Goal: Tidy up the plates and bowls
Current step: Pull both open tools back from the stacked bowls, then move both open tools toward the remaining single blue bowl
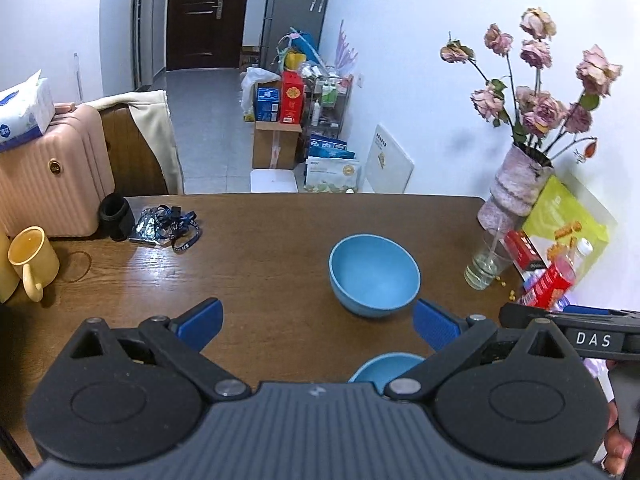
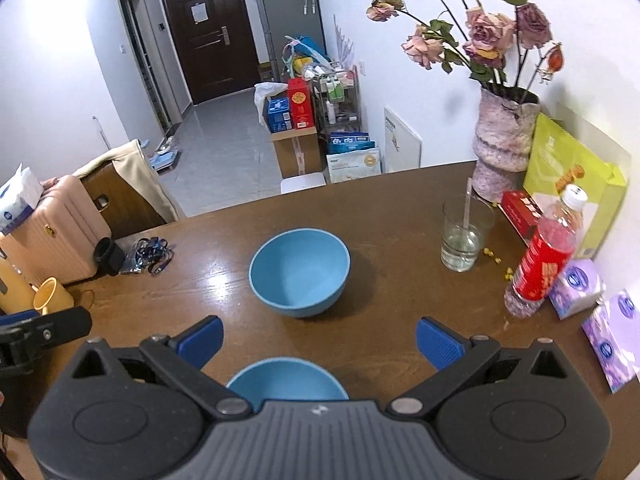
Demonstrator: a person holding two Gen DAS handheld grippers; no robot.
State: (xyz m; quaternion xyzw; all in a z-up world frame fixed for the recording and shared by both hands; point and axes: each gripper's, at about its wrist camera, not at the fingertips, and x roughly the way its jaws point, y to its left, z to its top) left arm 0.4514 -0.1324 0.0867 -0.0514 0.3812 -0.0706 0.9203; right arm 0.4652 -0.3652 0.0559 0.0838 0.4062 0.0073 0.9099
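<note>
Two blue bowls stand on the brown wooden table [image 1: 260, 280] [image 2: 400, 248]. The far bowl [image 1: 374, 274] [image 2: 299, 272] is upright and empty in the middle of the table. The near bowl [image 1: 386, 368] [image 2: 286, 380] is half hidden under each gripper's body. My left gripper [image 1: 318, 326] hovers open above the table, to the left of and nearer than the far bowl, holding nothing. My right gripper [image 2: 320, 340] is also open and empty, above the near bowl and short of the far one. The right gripper's body [image 1: 580, 330] shows at the right edge of the left wrist view.
A yellow mug [image 1: 32, 262] [image 2: 52, 300], a black cup [image 1: 116, 216] and lanyards [image 1: 168, 226] lie at the left. On the right stand a drinking glass [image 2: 462, 240], a flower vase [image 2: 502, 140], a red-labelled bottle [image 2: 546, 256], boxes and tissue packs [image 2: 576, 288]. A pink suitcase [image 1: 52, 172] stands beside the table.
</note>
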